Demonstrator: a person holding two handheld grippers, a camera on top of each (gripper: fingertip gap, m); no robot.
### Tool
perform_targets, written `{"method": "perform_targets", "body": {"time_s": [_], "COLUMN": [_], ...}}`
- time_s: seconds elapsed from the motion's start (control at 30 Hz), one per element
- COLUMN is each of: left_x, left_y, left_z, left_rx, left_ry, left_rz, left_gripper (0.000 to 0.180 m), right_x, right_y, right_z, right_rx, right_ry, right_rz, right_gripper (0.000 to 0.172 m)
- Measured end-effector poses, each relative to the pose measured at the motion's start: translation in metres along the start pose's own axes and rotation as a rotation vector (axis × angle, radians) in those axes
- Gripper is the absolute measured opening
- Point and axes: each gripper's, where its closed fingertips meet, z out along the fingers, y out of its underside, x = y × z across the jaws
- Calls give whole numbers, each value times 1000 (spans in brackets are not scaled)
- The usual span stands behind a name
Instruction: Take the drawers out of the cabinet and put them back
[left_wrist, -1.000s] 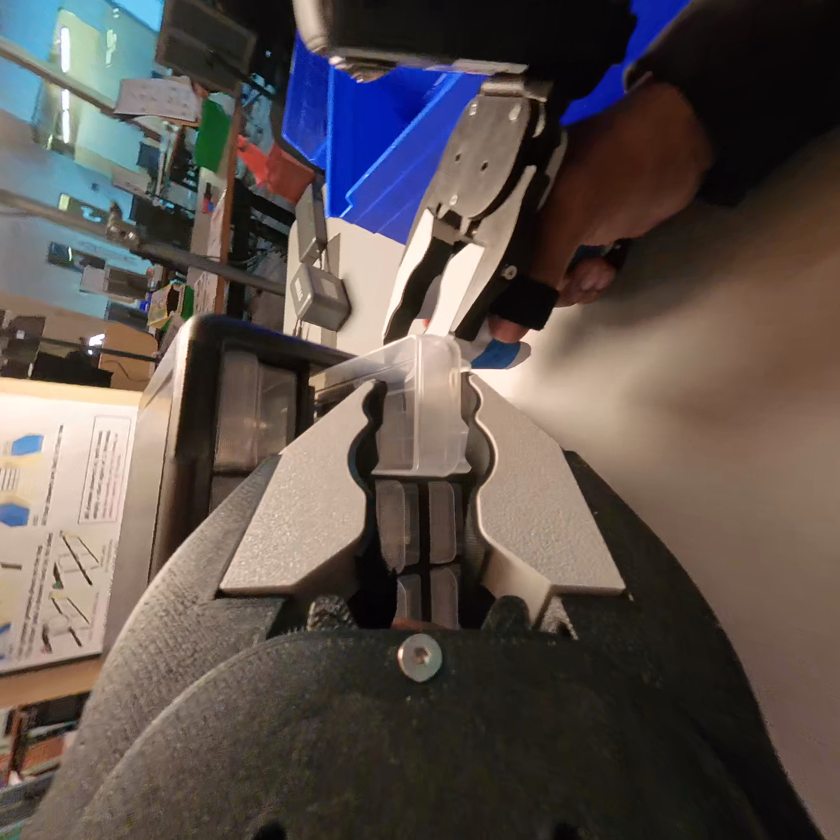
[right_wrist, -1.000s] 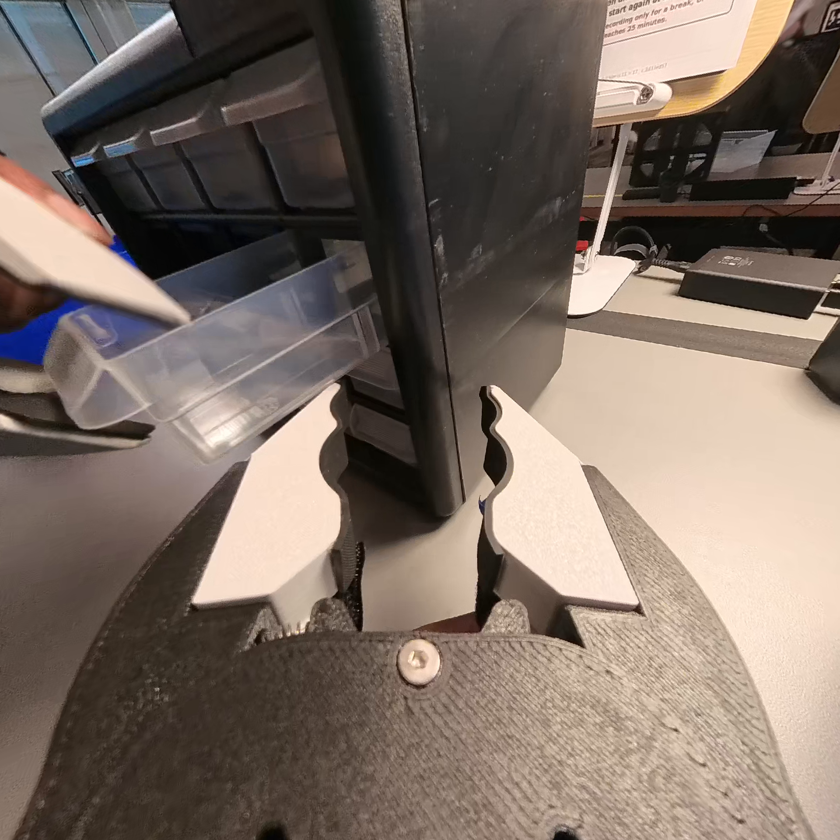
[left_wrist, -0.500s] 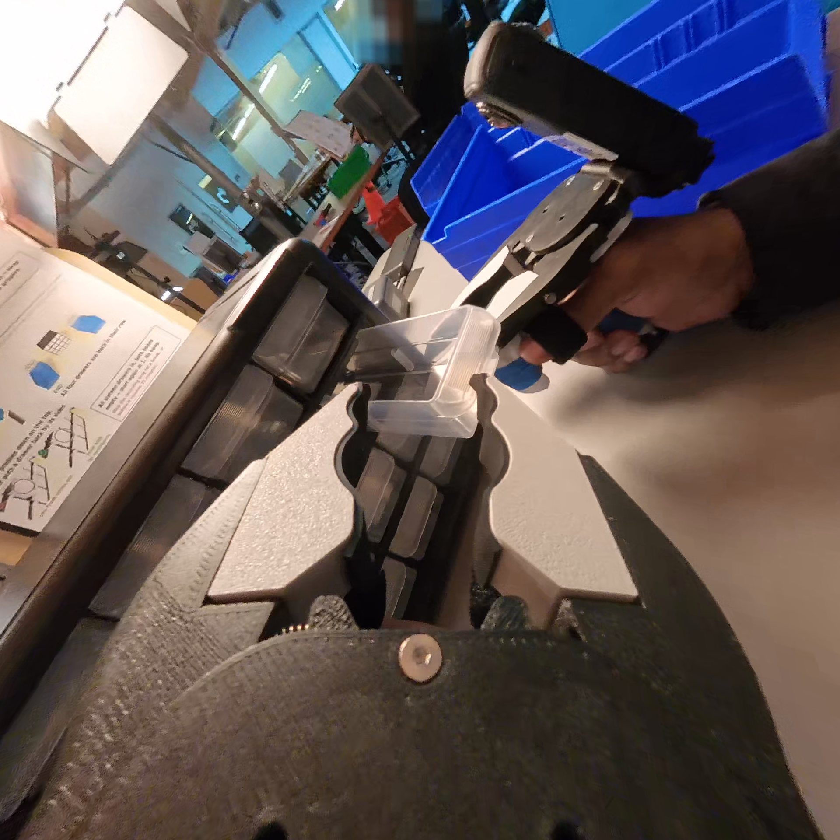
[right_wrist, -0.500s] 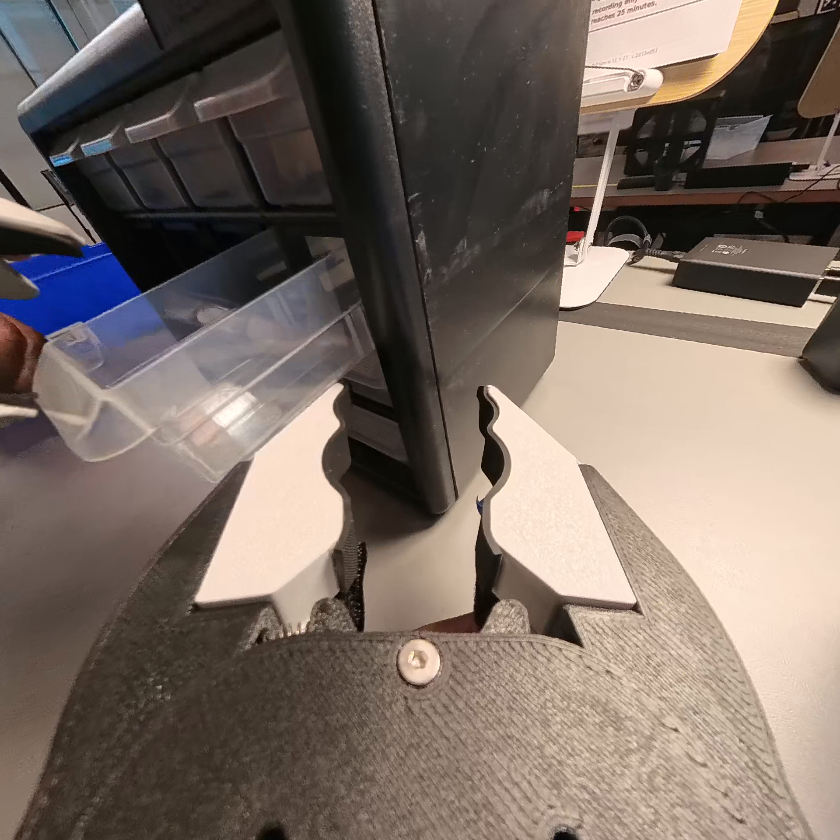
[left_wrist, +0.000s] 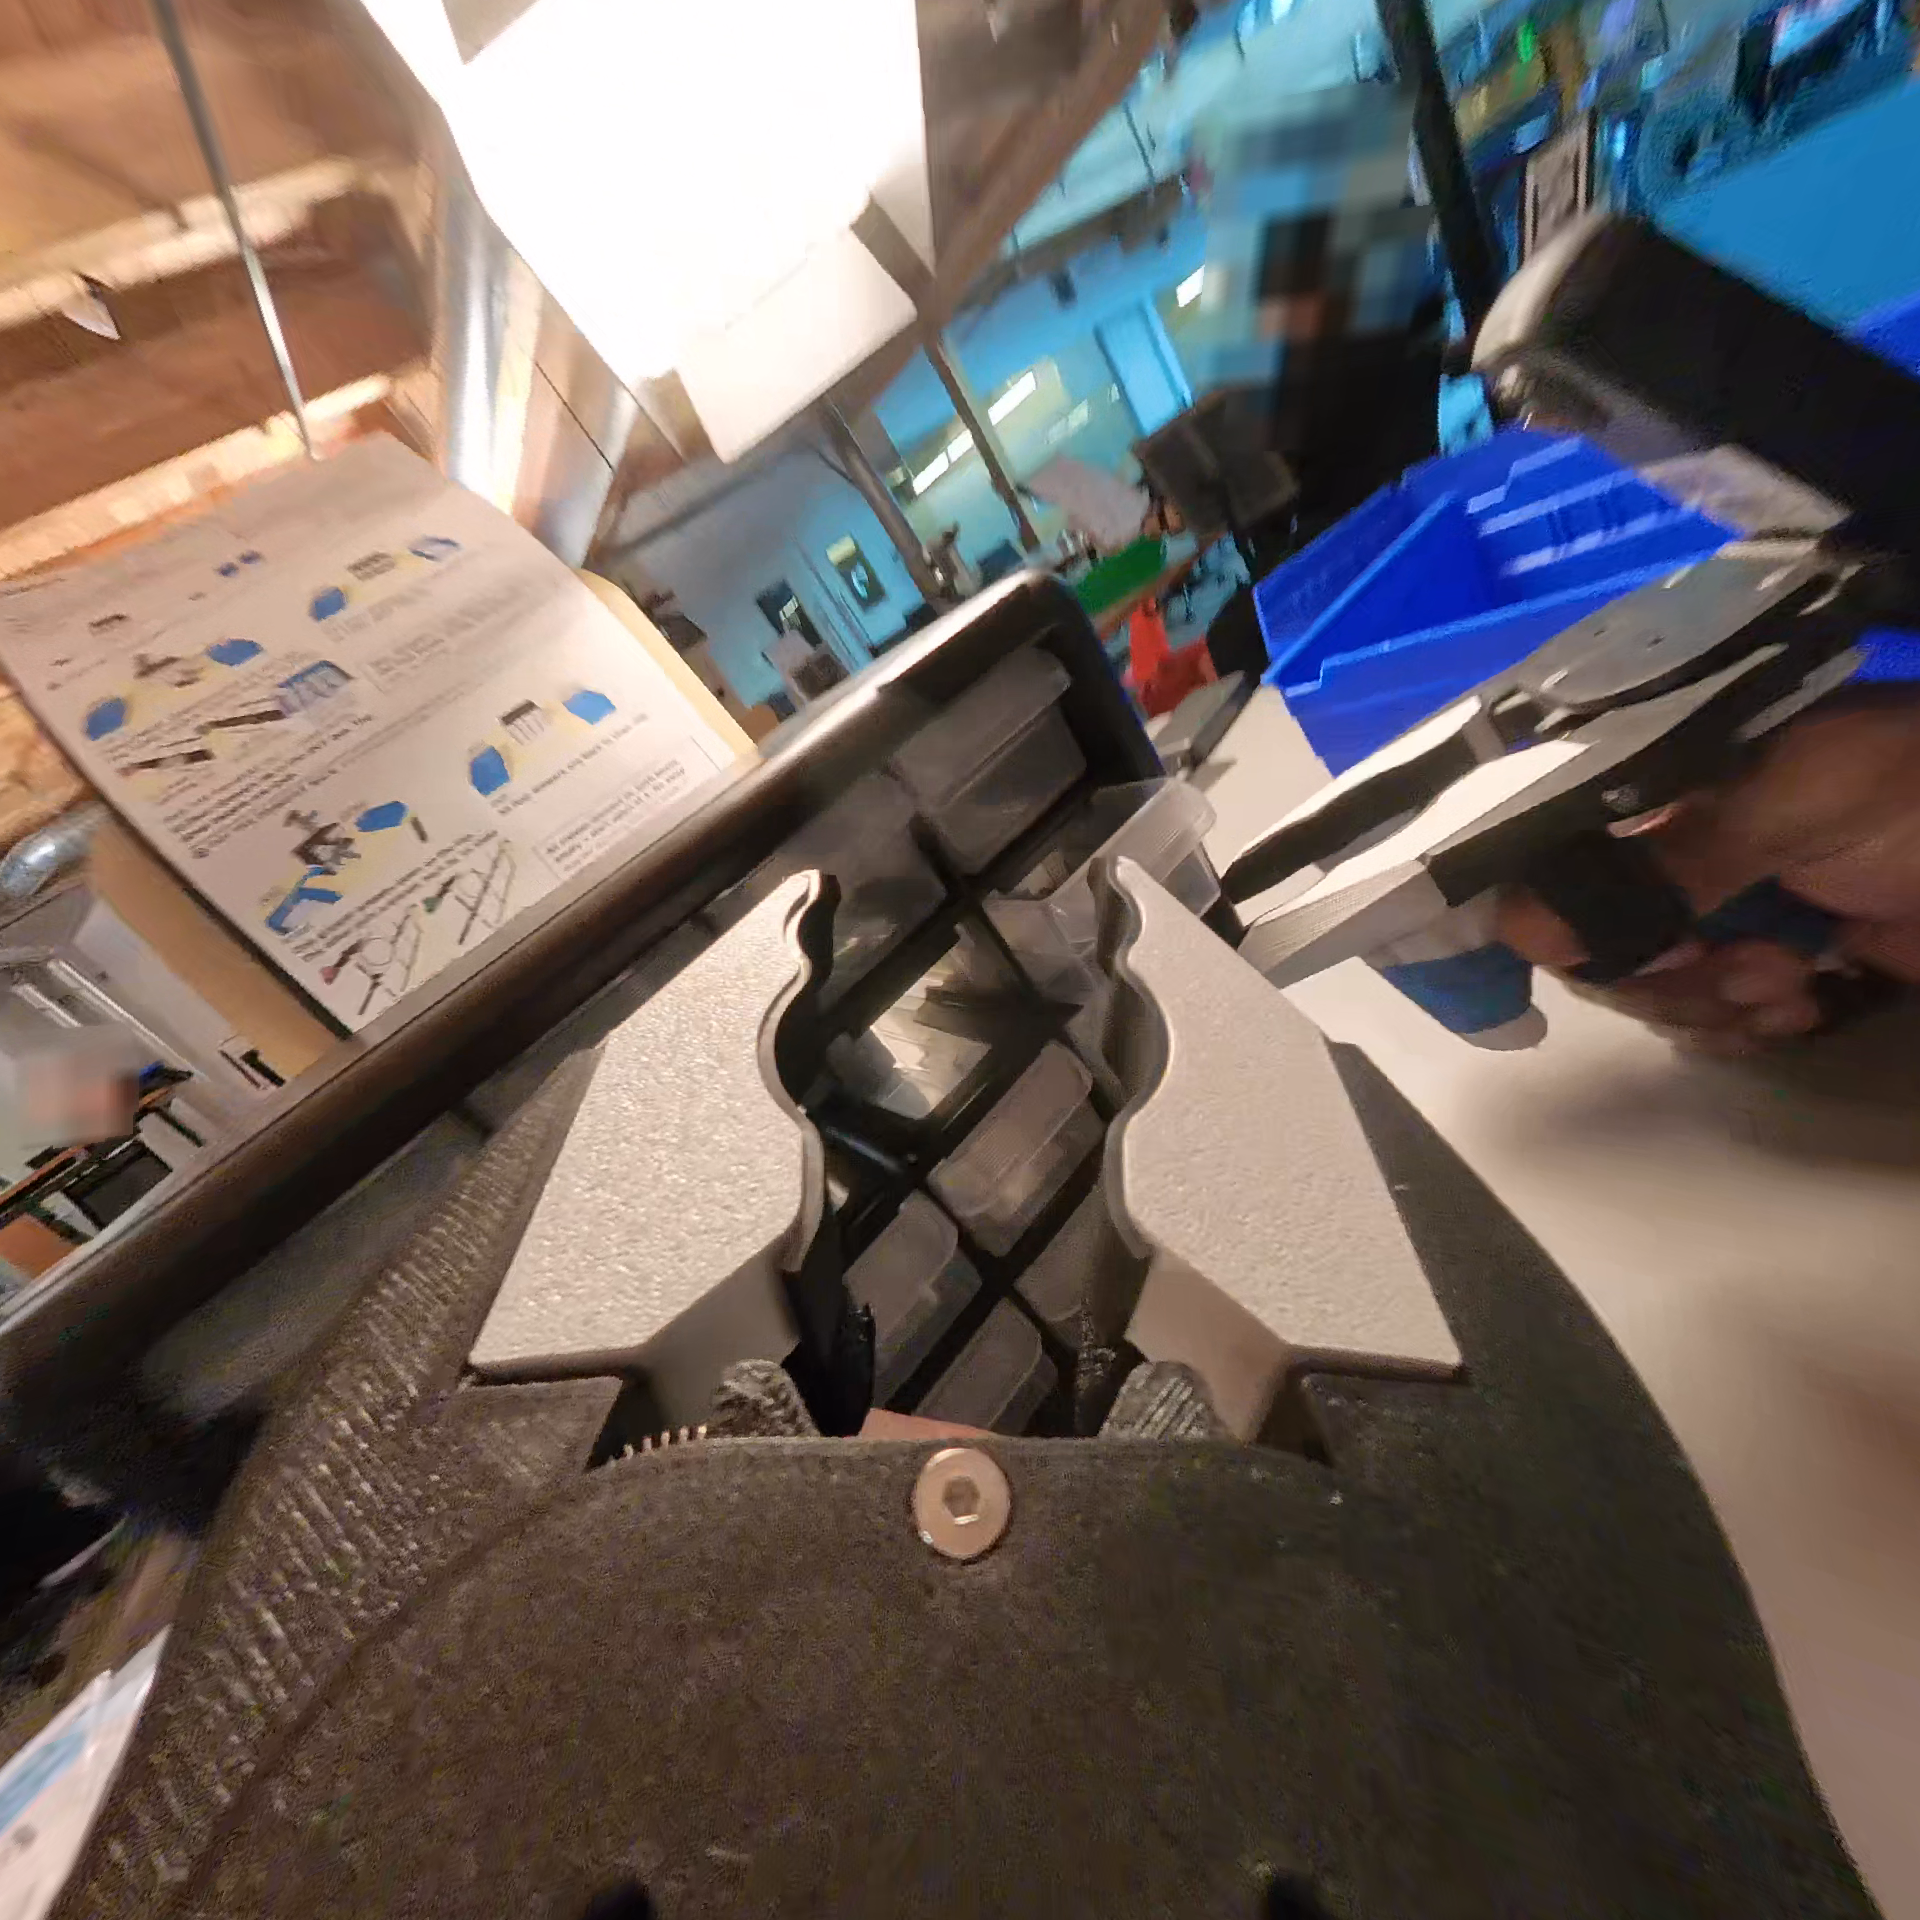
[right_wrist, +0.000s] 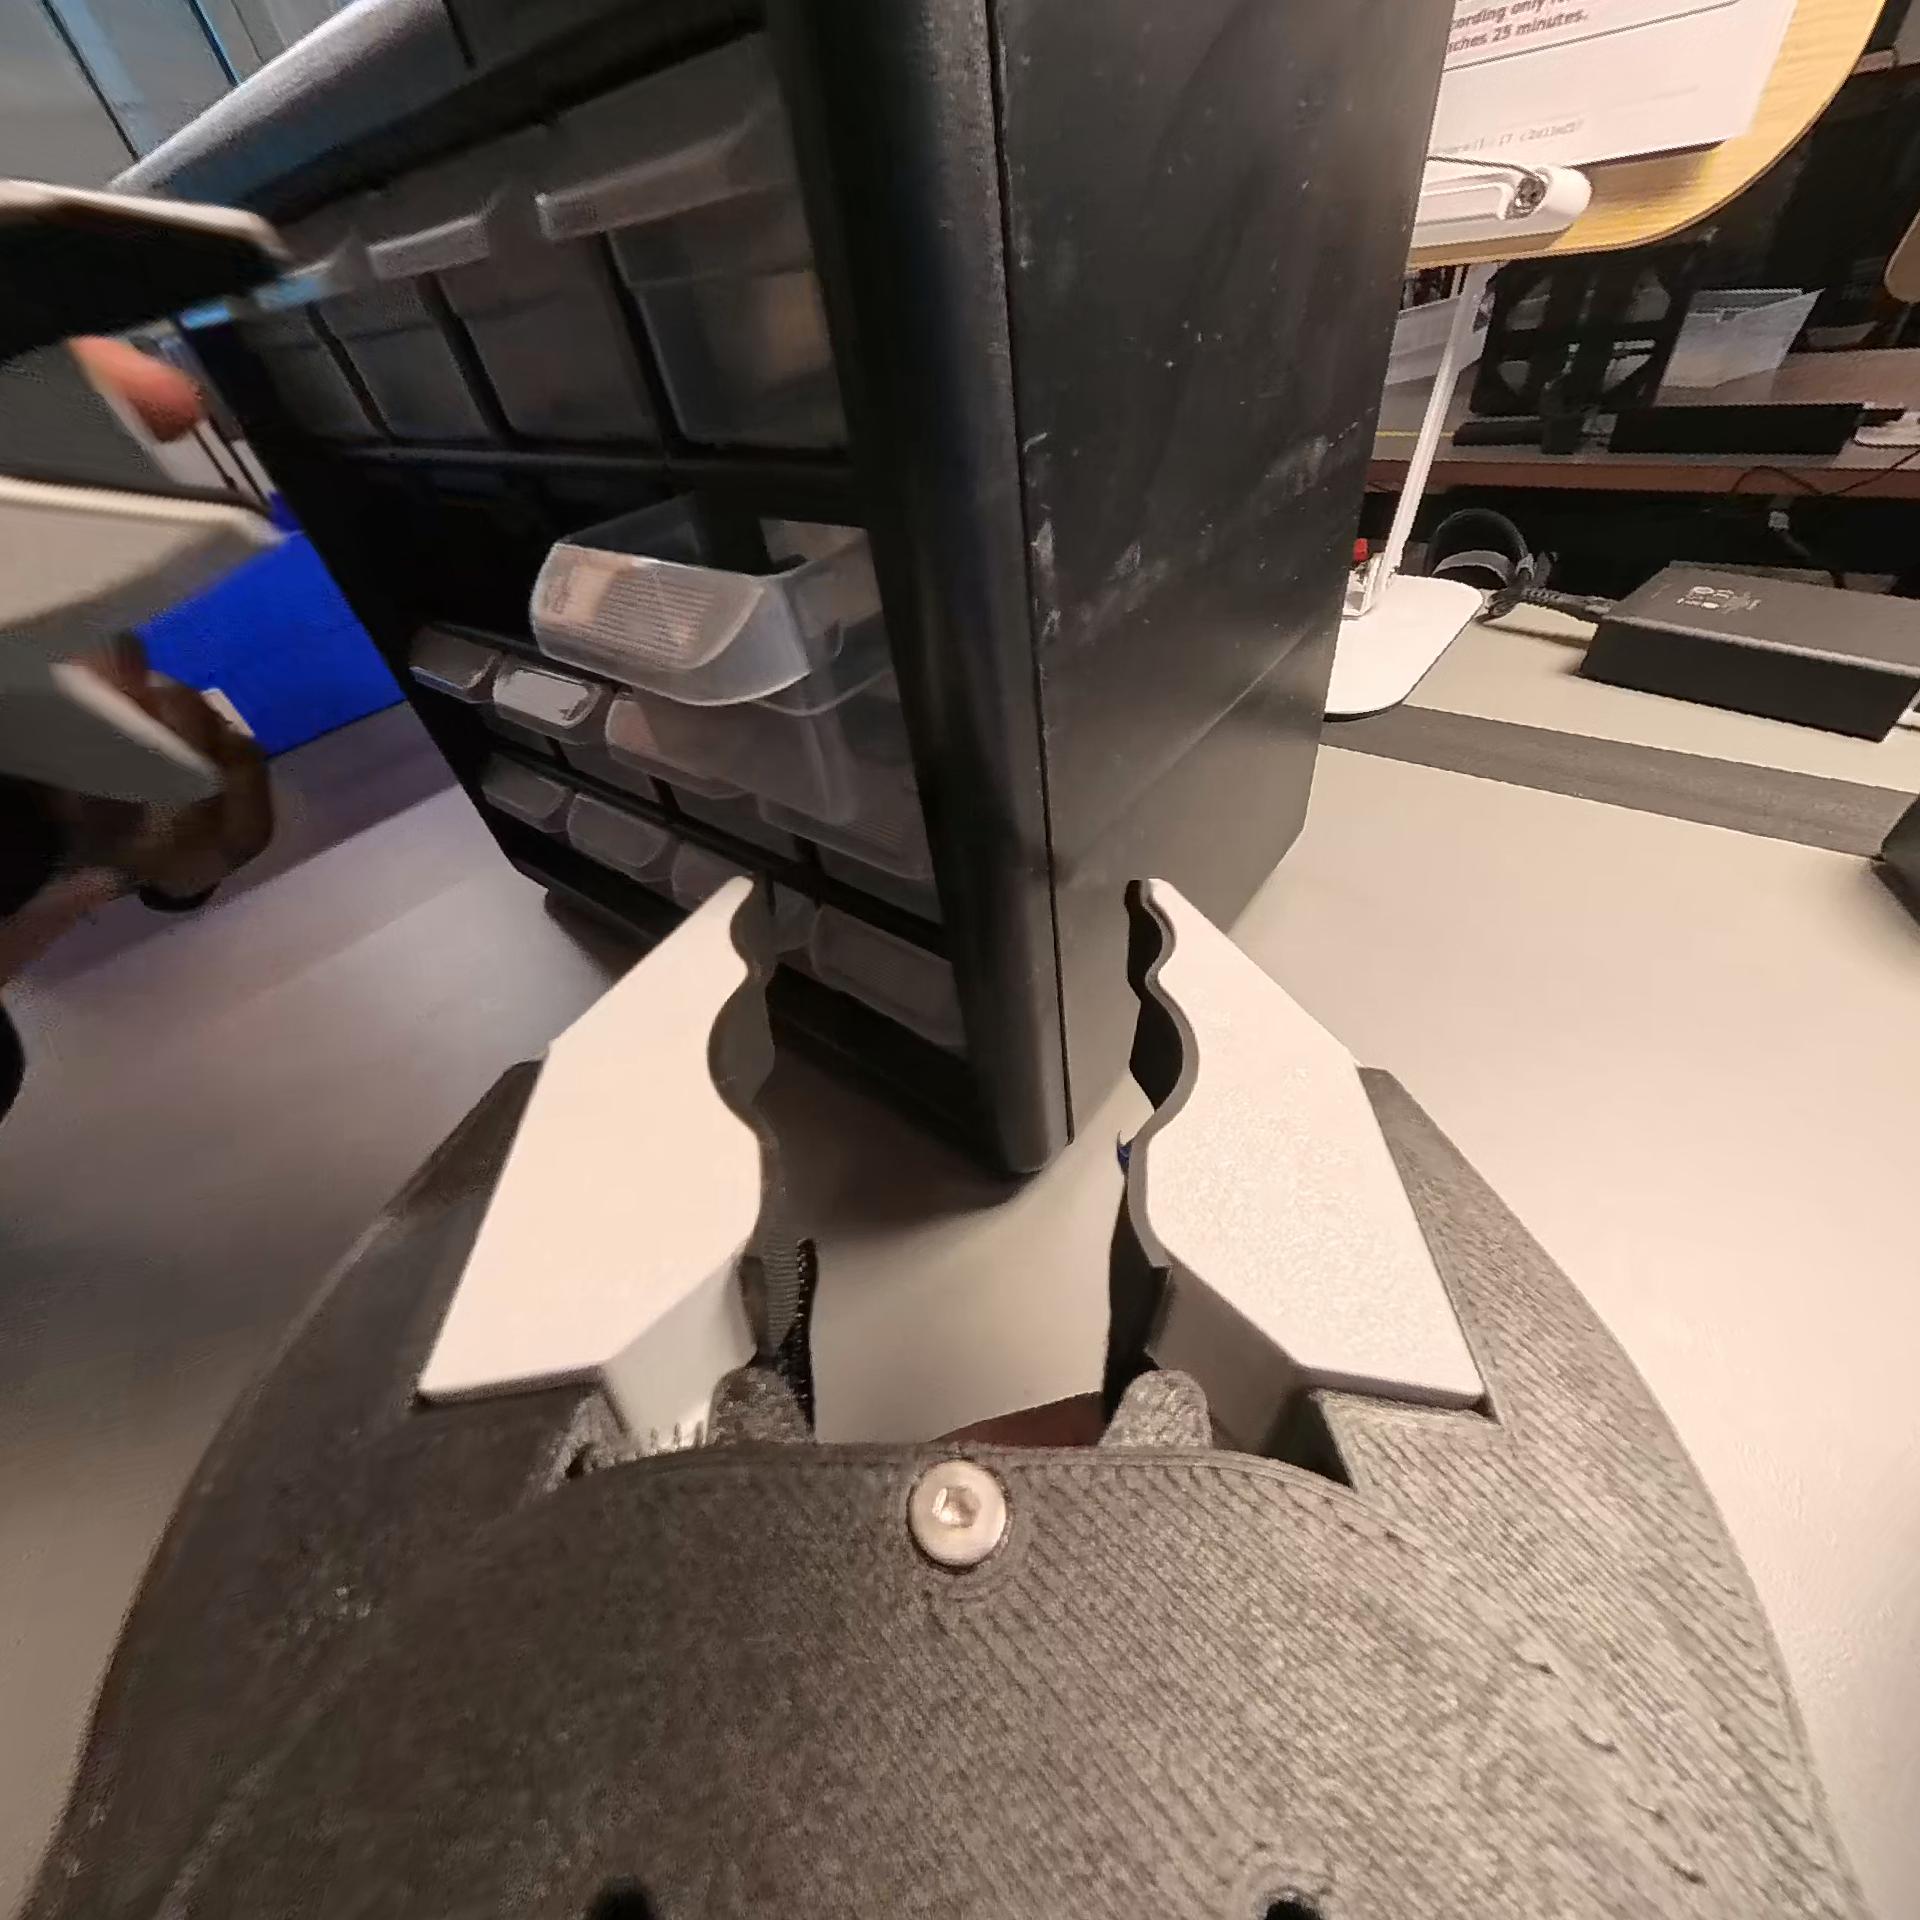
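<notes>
A black cabinet (right_wrist: 1195, 520) with several small clear drawers stands on the grey table (right_wrist: 1558, 1039). One clear drawer (right_wrist: 665, 623) sits in its slot in the second row and sticks out a little; it also shows in the left wrist view (left_wrist: 1164, 831). My left gripper (left_wrist: 963, 878) is open and holds nothing, in front of the cabinet's (left_wrist: 727, 810) drawer fronts. It also shows in the right wrist view (right_wrist: 275, 390), apart from the drawer. My right gripper (right_wrist: 940, 888) is open, and the cabinet's front right corner stands between its fingers without being gripped.
Blue bins (left_wrist: 1455, 603) stand behind the cabinet's far side. A paper instruction sheet (left_wrist: 343, 727) leans behind the cabinet. A white lamp base (right_wrist: 1392, 644) and a flat black box (right_wrist: 1756, 644) lie on the table to the right.
My left gripper held the clear drawer, slid it into the cabinet slot, let go and drew back with its jaws wide. My right gripper stayed open at the cabinet's corner.
</notes>
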Motion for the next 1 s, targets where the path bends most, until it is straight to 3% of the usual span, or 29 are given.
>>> {"method": "perform_targets", "body": {"time_s": [0.03, 0.23, 0.47, 0.7, 1.0], "left_x": [-5, -82, -147, -133, -106], "left_y": [-2, 31, 80, 113, 123], "left_z": [-13, -77, -116, -99, -83], "left_rx": [37, 67, 167, 89, 2], "left_ry": [-17, -187, -266, -168, -94], "left_rz": [-23, -182, -540, -739, -725], "left_gripper": [50, 60, 66, 67, 70], "right_x": [-1, -6, 4, 27, 36], "right_y": [0, -5, -10, -12, -32], "right_z": [0, 0, 9, 24, 17], "right_rx": [0, 40, 66, 71, 176], "right_ry": [-6, -32, 56, 155, 162], "right_rz": [0, -9, 16, 198, 312], "right_gripper": [74, 90, 91, 89, 82]}}
